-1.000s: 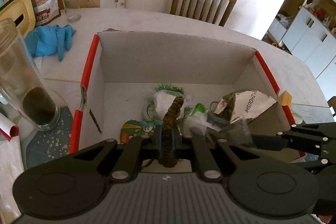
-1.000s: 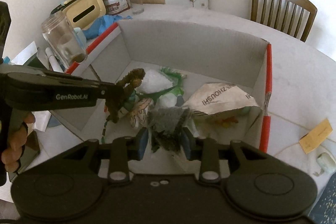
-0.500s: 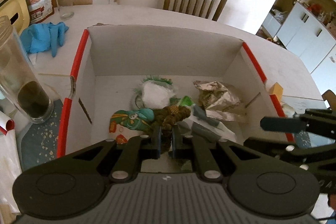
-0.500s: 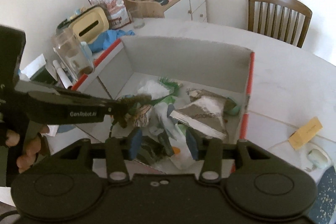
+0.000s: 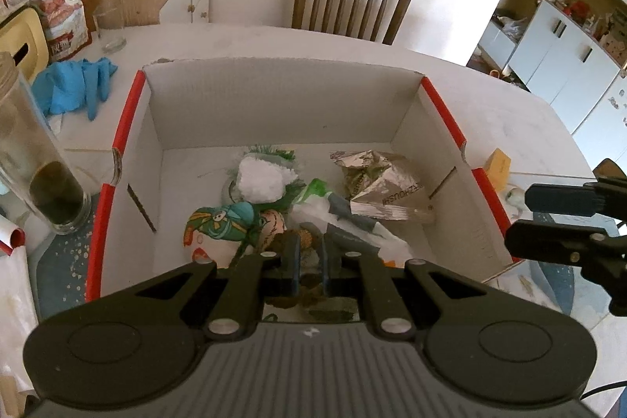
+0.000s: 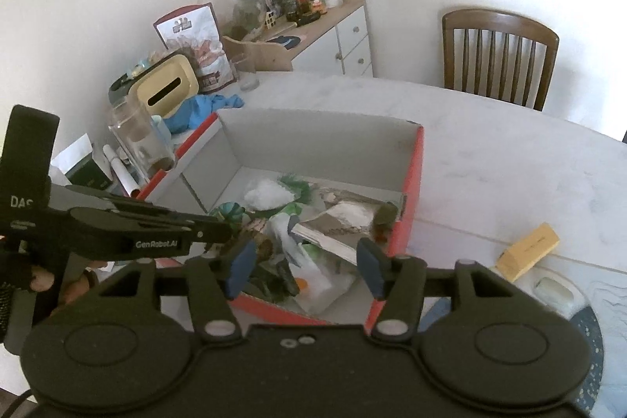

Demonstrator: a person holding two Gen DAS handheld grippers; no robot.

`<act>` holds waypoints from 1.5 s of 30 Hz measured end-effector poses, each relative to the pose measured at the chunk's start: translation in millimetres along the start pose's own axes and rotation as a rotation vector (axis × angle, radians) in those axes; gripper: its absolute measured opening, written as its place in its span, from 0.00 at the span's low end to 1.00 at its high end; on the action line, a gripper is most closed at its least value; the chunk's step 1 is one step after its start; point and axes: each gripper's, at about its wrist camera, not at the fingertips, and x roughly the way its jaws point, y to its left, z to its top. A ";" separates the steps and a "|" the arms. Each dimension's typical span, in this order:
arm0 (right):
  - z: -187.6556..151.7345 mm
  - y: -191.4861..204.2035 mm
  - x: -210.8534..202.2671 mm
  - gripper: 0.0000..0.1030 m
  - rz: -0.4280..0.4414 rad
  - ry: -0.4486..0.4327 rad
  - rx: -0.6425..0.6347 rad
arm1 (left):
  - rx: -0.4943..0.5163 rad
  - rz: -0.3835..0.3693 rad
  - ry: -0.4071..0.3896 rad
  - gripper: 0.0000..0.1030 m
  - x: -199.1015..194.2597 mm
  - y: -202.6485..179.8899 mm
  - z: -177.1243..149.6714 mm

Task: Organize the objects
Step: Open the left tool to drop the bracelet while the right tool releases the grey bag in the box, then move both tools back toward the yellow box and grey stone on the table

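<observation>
1. Cardboard, red along its rims, formed the open box (image 5: pixel 282 112) we were filling on the tabletop (image 6: pixel 509 159).
2. Our right tongs (image 6: pixel 305 265) had just been opening: a second earlier they pinched a dark crumpled wrapper over the box, and now nothing sat between them and they stood back at its near corner. We judged that piece delivered.
3. Our left tongs (image 5: pixel 311 257) stayed clenched on the brown knobbly strip (image 5: pixel 301 241), which earlier stood upright and now lay low among the litter, only its top showing between the pads. We judged its release to be the next step.
4. Inside the box lay a white crumpled wad (image 5: pixel 262 179), a green cartoon packet (image 5: pixel 223 222), a torn silver foil bag (image 5: pixel 380 187) and pale plastic bags.
5. Outside it stood a glass jar (image 5: pixel 35 159) with dark contents at its bottom, beside blue gloves (image 5: pixel 74 87).
</observation>
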 end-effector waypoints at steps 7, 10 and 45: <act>-6.6 -11.9 -14.8 0.60 -0.005 -0.018 0.017 | 0.002 -0.004 -0.027 0.26 -6.5 -17.5 2.3; -9.0 -17.8 -21.2 0.61 -0.009 -0.028 0.022 | -0.003 0.004 -0.046 0.27 -10.9 -26.4 2.8; -55.4 -159.9 -139.4 0.97 -0.215 -0.213 0.185 | 0.141 -0.042 -0.170 0.82 -12.5 -194.6 25.6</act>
